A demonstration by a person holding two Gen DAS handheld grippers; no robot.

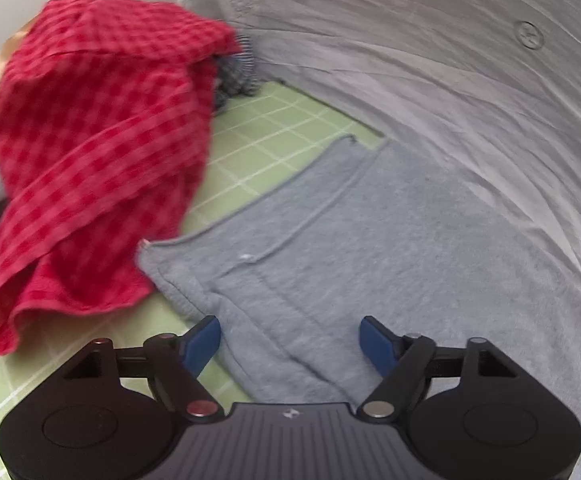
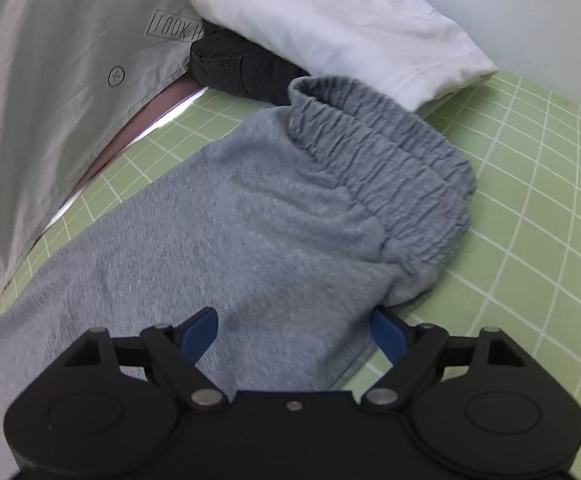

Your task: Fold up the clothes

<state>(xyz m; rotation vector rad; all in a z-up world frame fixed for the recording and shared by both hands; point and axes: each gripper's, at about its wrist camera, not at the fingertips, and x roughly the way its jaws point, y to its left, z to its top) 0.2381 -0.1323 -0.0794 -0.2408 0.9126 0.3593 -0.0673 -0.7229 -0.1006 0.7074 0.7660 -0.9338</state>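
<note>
Grey fleece trousers [image 1: 350, 232] lie flat on a green gridded mat [image 1: 266, 132]. The left wrist view shows their hem end, with my left gripper [image 1: 290, 342] open just above the cloth, blue pads apart and nothing pinched between them. In the right wrist view the trousers [image 2: 218, 240] end in a gathered elastic waistband [image 2: 394, 176] that curls upward. My right gripper [image 2: 294, 334] hovers open over the cloth near the waistband's near corner; its right pad [image 2: 386, 332] sits at the fabric's edge.
A red checked cloth [image 1: 90, 152] is heaped left of the hem, over beige and dark checked garments [image 1: 234, 76]. A person's pale grey buttoned shirt [image 1: 470, 60] fills the far side. A white folded cloth [image 2: 330, 24] and a black garment [image 2: 242, 68] lie beyond the waistband.
</note>
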